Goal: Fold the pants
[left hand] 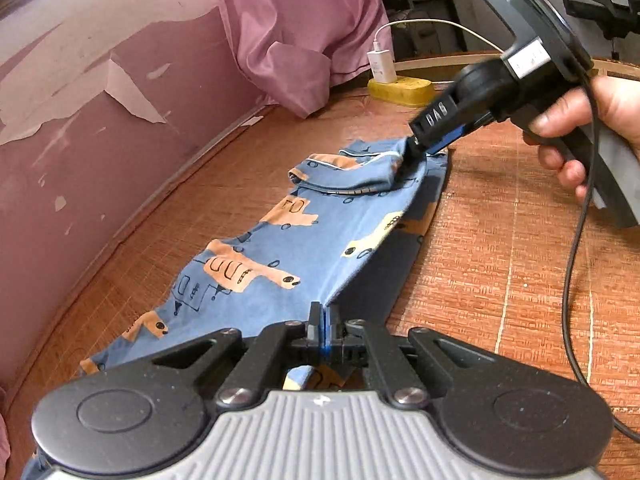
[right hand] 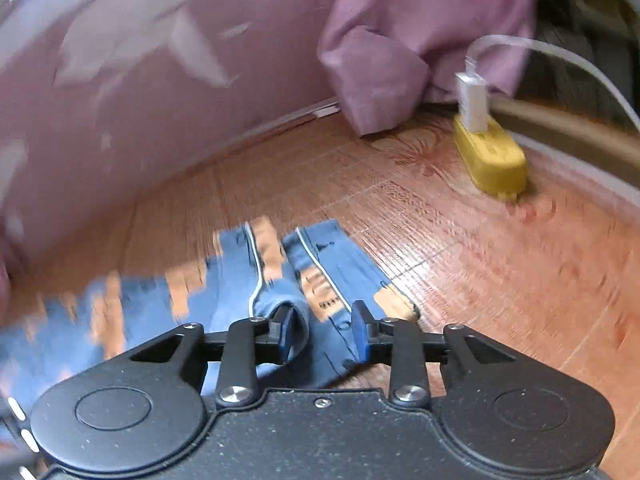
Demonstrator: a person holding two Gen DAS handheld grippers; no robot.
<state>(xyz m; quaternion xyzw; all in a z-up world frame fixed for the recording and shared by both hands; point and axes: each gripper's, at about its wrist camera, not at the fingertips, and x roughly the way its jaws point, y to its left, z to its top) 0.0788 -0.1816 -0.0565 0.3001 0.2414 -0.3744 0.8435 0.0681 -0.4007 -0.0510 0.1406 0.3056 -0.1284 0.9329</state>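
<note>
**Soft printed pants, one edge pinched, cuffs half-released**

Left wrist view: Left claw (left hand: 325, 322) pressed together on a fold of the pants (left hand: 256, 264), fabric rising from the woven mat (left hand: 500, 240) to the pinch like a small tent. Blue cloth w/ orange and yellow vehicle print, white piping at the cuffs. Rest of garment lying flat on the mat, stretching away toward the far cuffs. Right claw (left hand: 412, 152) tip down at the far cuff end, touching or just over the bunched hem; spread or not, cannot tell from here. Hand (left hand: 576, 128) wrapped round its grip, black cable (left hand: 576, 264) hanging below. Writing: white characters on the right claw's black body, approx "DAG", blurred, not sure. Green LED lit on the unit above. Beyond: yellow power strip (left hand: 400, 90) w/ white charger (left hand: 382, 65), pink cloth (left hand: 296, 32), peeling pink wall (left hand: 100, 92).

Right wrist view: Much motion blur. Right claw (right hand: 320, 334) spread, cuff end of pants (right hand: 312, 264) lying between and under the blue pads, one hem curled against the left pad, nothing clamped. Print on cloth has letter-like marks, unreadable.

Handling, as judged: light, limp, thin knit; no stiffness, sags from any single pinch, prob. wrinkles and slides easily on the smooth mat. Best hold: edges/corners, i.e. cuffs and waistband, both layers together, two pinches kept level so the fold lands square.
</note>
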